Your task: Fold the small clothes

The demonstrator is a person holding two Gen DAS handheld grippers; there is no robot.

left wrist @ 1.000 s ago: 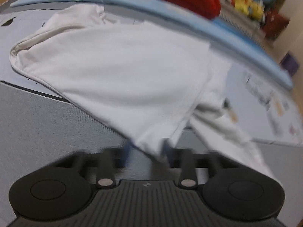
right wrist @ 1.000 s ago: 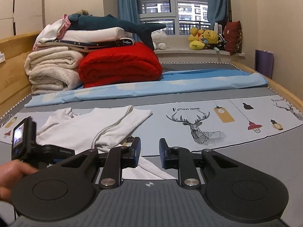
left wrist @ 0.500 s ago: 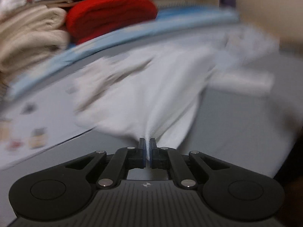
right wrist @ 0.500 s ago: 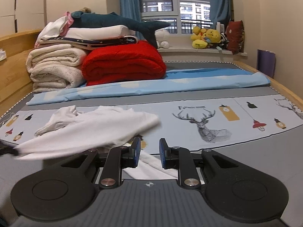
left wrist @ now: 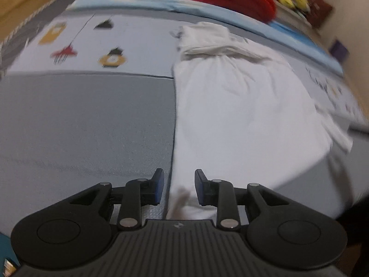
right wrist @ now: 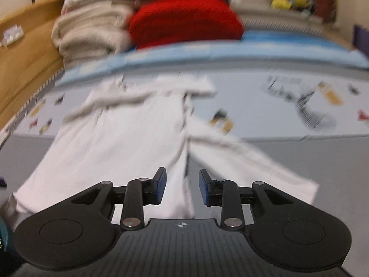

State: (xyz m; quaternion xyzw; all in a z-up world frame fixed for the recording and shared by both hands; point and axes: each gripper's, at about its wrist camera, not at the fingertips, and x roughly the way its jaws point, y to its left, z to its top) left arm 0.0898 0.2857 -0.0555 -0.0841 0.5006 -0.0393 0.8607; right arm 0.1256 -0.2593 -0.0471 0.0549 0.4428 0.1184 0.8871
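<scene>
Grey bedspread (left wrist: 80,120) is carrying the white garment (left wrist: 242,115), lying flat with its near edge under both tools. Left gripper (left wrist: 178,188) jaws have just been opening, cloth lying below the gap, pads not pressing it. Right gripper (right wrist: 182,185) likewise just opening over the garment's fold, gripping nothing.

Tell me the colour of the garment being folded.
White; the garment shows best in the left wrist view.

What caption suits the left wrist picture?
Open left gripper poised over the near edge of a white garment spread on the grey bed cover.
</scene>
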